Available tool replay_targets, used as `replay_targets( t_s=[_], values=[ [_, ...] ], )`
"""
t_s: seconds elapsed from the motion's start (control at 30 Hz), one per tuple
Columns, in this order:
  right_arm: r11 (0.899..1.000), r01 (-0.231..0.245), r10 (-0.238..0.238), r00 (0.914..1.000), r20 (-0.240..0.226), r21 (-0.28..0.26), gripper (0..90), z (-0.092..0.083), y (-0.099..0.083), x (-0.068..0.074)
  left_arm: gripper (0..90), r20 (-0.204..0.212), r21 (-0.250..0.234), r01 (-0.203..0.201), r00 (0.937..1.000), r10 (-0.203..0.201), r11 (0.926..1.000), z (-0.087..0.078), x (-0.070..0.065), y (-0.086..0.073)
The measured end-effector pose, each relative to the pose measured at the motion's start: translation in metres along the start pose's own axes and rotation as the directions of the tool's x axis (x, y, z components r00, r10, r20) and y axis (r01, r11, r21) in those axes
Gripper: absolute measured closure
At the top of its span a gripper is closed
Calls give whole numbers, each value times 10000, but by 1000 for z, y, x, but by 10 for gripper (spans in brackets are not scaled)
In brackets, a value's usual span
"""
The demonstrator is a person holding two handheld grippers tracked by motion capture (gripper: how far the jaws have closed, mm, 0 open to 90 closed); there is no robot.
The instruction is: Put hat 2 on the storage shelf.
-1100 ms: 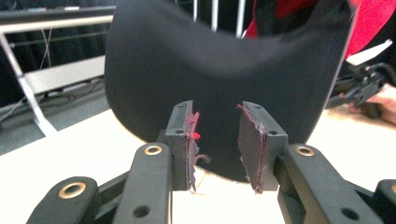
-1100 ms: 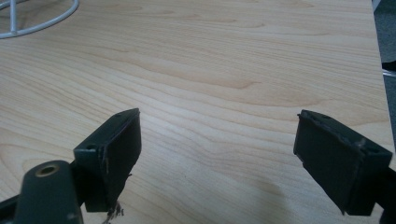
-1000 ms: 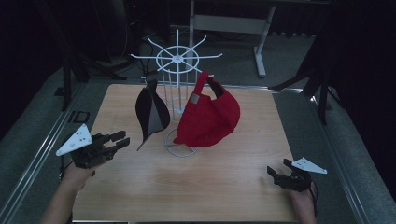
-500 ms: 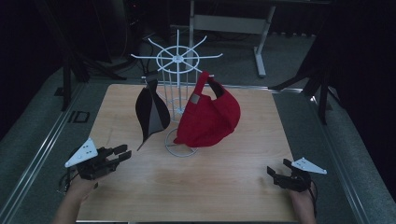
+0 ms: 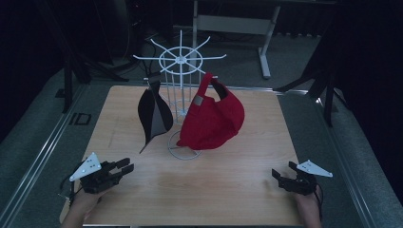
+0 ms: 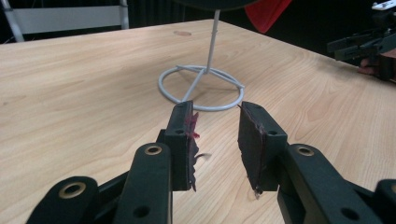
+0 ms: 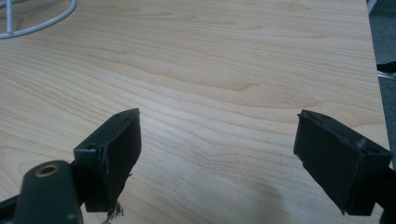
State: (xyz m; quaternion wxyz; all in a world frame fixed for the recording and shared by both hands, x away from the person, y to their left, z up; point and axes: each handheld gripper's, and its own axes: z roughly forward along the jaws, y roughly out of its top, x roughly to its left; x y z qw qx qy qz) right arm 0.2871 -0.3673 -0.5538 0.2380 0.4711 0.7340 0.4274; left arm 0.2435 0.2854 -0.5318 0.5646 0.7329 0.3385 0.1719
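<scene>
Scene: a white wire hat stand is being shown standing upright mid-table on a wooden table, its ring base resting flat on the wood.

Red cap: a red baseball cap is being carried on the stand's right side, hung by its rear opening from an upper prong, crown sagging down toward the base.

Black cap: a black cap is being carried on the stand's left side, brim pointing down, just beside the central wires.

Left gripper: the left gripper is being held low over the near left corner, jaws parted by a moderate gap with nothing between them, aimed toward the stand base; worn reddish pads are being shown on the inner faces.

Right gripper: the right gripper is being held near the near right edge, jaws spread wide and empty, well apart from the stand.

Handling, as judged: both caps are being taken as light, soft and floppy in the crown, stiff only in the brim; neither looks fragile or slippery.

Where to grip, as judged: the brim edge or the rear strap is being favoured, since the crown fabric would bunch; the light stand may tip if a cap is dragged sideways rather than lifted off its prong.
</scene>
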Motion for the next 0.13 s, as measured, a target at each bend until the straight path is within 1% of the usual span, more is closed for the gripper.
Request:
replay_targets(
  t_s=[0.13],
  values=[
    [10000, 15, -15, 10000, 26, 22, 150, 0, 0, 0, 664, -17, 137, 58, 10000, -58, 9999, 1, 1, -5]
  ],
)
